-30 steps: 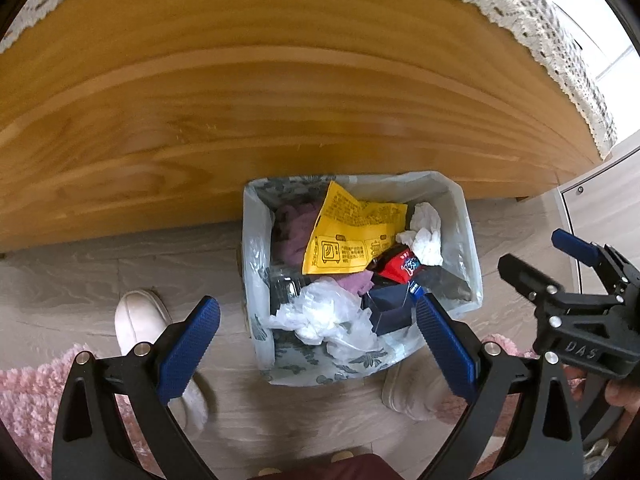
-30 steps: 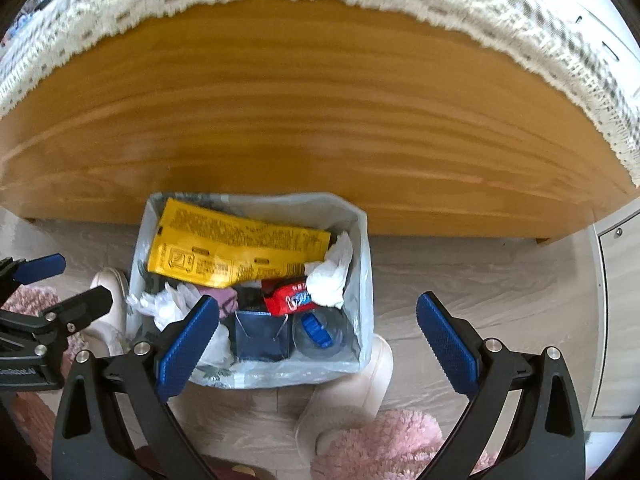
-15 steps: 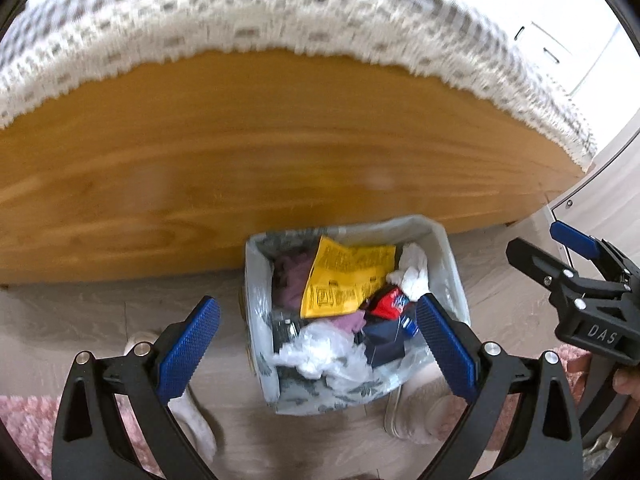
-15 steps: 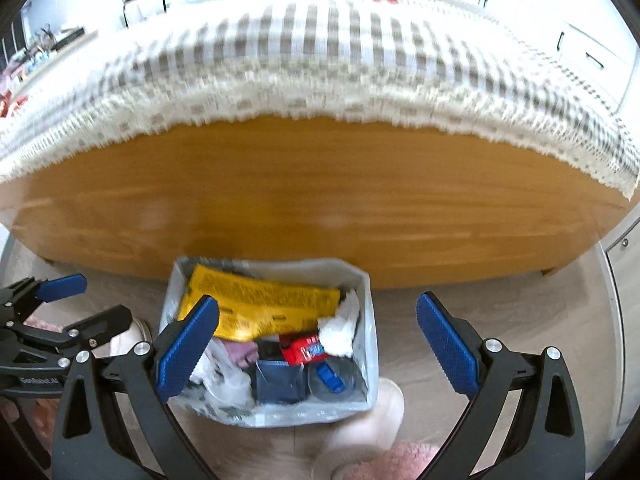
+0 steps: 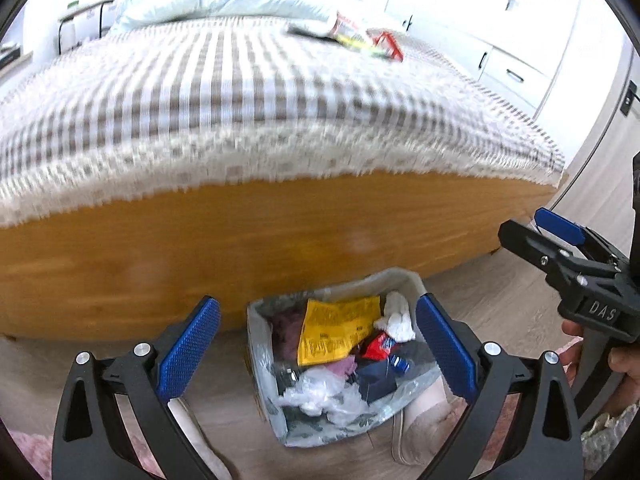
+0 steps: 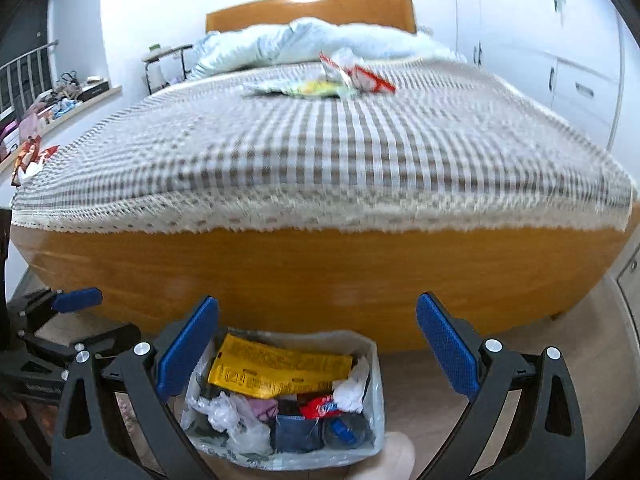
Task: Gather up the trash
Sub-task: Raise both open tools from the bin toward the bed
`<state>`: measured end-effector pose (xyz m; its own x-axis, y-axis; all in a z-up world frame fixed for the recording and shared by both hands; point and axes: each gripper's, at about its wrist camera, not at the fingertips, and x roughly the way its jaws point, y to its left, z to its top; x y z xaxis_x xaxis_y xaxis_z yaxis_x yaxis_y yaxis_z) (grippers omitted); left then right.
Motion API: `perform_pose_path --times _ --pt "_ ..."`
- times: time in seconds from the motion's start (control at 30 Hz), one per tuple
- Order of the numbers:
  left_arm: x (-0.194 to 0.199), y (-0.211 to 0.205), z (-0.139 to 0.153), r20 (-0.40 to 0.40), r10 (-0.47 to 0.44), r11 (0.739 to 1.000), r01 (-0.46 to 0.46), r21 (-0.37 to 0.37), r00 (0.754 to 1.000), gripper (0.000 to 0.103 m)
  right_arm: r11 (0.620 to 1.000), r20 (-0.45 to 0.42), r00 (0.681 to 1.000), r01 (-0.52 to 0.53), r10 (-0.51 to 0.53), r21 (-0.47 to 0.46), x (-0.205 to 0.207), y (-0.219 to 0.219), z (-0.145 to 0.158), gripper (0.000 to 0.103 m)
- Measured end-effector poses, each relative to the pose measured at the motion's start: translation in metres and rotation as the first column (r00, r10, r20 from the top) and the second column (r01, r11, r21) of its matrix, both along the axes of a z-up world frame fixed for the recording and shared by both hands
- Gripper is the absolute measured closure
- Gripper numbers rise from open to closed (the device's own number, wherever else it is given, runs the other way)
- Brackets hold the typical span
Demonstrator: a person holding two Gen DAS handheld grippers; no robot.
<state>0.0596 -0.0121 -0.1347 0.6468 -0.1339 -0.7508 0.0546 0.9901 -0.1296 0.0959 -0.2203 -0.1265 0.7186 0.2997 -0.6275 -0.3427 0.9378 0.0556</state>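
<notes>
A bag-lined trash bin stands on the floor against the bed's wooden footboard, full of wrappers, tissues and a yellow packet. On the checked bedspread far off lie loose wrappers, red, white and yellow. More wrappers sit at the bed's left edge. My left gripper is open with nothing in it, above the bin. My right gripper is open too and holds nothing; it also shows at the right of the left wrist view.
The wooden footboard rises just behind the bin. A pale blue duvet lies at the headboard. White wardrobes line the right wall and a cluttered shelf the left. Slippered feet flank the bin on a pink rug.
Both cameras have tilted up from the bin to the bed. The bin has dropped low in both views, and the bedspread with its wrappers has come into sight. Both grippers stay open.
</notes>
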Motion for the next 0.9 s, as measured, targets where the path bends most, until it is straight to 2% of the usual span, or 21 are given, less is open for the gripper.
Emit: perform_pose_path --times 0.17,0.3,0.5,0.77,0.9 --pt "0.002 0.002 0.021 0.061 -0.009 1.000 0.010 -0.013 0.998 0.008 0.999 0.143 0.989 -0.029 0.033 -0.030 -0.009 0.004 0.022 0.008" --pt "0.011 0.004 0.032 0.088 -0.005 1.000 0.006 -0.011 0.996 0.008 0.999 0.198 0.980 -0.035 0.032 0.009 -0.004 0.003 0.035 0.008" --pt "0.025 0.002 0.051 0.149 -0.008 1.000 0.008 -0.002 0.989 0.008 0.998 0.243 0.970 -0.035 0.023 0.044 0.006 0.002 0.051 0.008" --pt "0.044 0.007 0.071 0.208 0.007 1.000 -0.005 -0.011 0.978 0.008 0.995 0.264 0.962 -0.085 0.067 0.056 0.022 0.006 0.067 0.008" --pt "0.053 0.009 0.079 0.232 0.020 1.000 -0.015 -0.022 0.972 0.008 0.987 0.289 0.955 -0.108 0.071 0.115 0.030 0.003 0.075 0.008"
